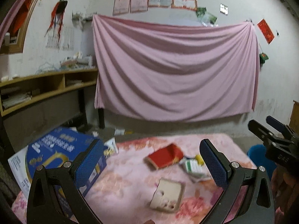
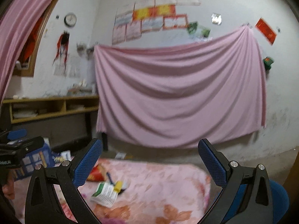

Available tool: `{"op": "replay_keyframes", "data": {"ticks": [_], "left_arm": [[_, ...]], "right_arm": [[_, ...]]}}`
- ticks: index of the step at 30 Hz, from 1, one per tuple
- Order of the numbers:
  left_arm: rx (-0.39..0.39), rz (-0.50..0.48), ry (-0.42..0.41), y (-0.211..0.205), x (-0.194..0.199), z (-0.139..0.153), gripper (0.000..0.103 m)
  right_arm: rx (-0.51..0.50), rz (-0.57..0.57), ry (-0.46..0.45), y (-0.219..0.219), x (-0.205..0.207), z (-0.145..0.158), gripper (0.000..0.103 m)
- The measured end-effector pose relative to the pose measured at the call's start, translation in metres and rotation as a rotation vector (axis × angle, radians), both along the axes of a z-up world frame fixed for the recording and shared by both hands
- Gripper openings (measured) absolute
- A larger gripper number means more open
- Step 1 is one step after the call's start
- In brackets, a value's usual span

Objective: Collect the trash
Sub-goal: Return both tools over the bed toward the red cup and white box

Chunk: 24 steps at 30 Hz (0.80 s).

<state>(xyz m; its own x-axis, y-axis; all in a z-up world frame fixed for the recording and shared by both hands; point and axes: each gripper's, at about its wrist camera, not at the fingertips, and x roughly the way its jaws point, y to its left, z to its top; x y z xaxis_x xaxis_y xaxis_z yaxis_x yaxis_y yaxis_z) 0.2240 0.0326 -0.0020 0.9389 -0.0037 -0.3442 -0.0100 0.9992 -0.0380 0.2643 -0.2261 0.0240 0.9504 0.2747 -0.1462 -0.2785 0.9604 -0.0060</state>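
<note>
Trash lies on a pink floral blanket [image 1: 130,177]: a red box [image 1: 164,156], a white and green wrapper [image 1: 194,168] with a yellow piece [image 1: 199,159] beside it, and a beige tray [image 1: 168,194]. My left gripper [image 1: 152,158] hovers open above them, empty. My right gripper [image 2: 150,162] is also open and empty, above the same blanket [image 2: 158,186]; the wrapper [image 2: 104,192] and red box [image 2: 96,173] sit low left between its fingers. The right gripper [image 1: 272,138] shows at the right edge of the left wrist view.
A blue printed carton [image 1: 54,153] stands at the blanket's left edge. A blue bin [image 1: 259,158] sits at the right, also the blue bin [image 2: 278,199] low right. A pink sheet [image 1: 173,71] hangs on the back wall beside a wooden shelf [image 1: 46,87]. Litter lies on the floor [image 1: 119,130].
</note>
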Motion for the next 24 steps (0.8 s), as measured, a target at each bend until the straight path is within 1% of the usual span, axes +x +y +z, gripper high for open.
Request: {"op": "replay_keyframes", "data": {"ticks": [4, 6, 11, 13, 15, 17, 18, 19, 20, 22, 24], "left_arm": [[-0.007, -0.003, 0.111, 0.004, 0.008, -0.016, 0.101], [-0.014, -0.019, 0.157, 0.004, 0.013, -0.022, 0.101], [-0.042, -0.080, 0.313, 0.007, 0.031, -0.042, 0.101], [-0.059, -0.116, 0.361, 0.008, 0.037, -0.049, 0.101], [-0.065, -0.160, 0.402, 0.007, 0.042, -0.054, 0.100], [-0.066, -0.186, 0.416, 0.006, 0.045, -0.057, 0.100], [-0.067, -0.202, 0.427, 0.004, 0.046, -0.058, 0.098], [-0.069, -0.213, 0.435, 0.003, 0.047, -0.058, 0.094], [-0.069, -0.227, 0.443, 0.002, 0.050, -0.059, 0.093], [-0.060, -0.249, 0.461, -0.001, 0.052, -0.062, 0.084], [-0.048, -0.274, 0.482, -0.005, 0.056, -0.065, 0.078]], "right_arm": [[-0.034, 0.037, 0.123, 0.014, 0.015, -0.013, 0.103], [-0.068, 0.027, 0.157, 0.020, 0.020, -0.019, 0.103], [-0.122, 0.041, 0.235, 0.030, 0.028, -0.031, 0.103], [-0.123, 0.057, 0.272, 0.031, 0.032, -0.033, 0.103], [-0.108, 0.091, 0.330, 0.033, 0.040, -0.036, 0.102], [-0.101, 0.123, 0.388, 0.036, 0.047, -0.041, 0.095], [-0.101, 0.138, 0.411, 0.037, 0.050, -0.043, 0.092], [-0.104, 0.147, 0.430, 0.039, 0.052, -0.045, 0.085], [-0.109, 0.150, 0.448, 0.041, 0.055, -0.047, 0.080], [-0.105, 0.158, 0.468, 0.043, 0.058, -0.050, 0.079], [-0.082, 0.172, 0.496, 0.043, 0.061, -0.052, 0.077]]}}
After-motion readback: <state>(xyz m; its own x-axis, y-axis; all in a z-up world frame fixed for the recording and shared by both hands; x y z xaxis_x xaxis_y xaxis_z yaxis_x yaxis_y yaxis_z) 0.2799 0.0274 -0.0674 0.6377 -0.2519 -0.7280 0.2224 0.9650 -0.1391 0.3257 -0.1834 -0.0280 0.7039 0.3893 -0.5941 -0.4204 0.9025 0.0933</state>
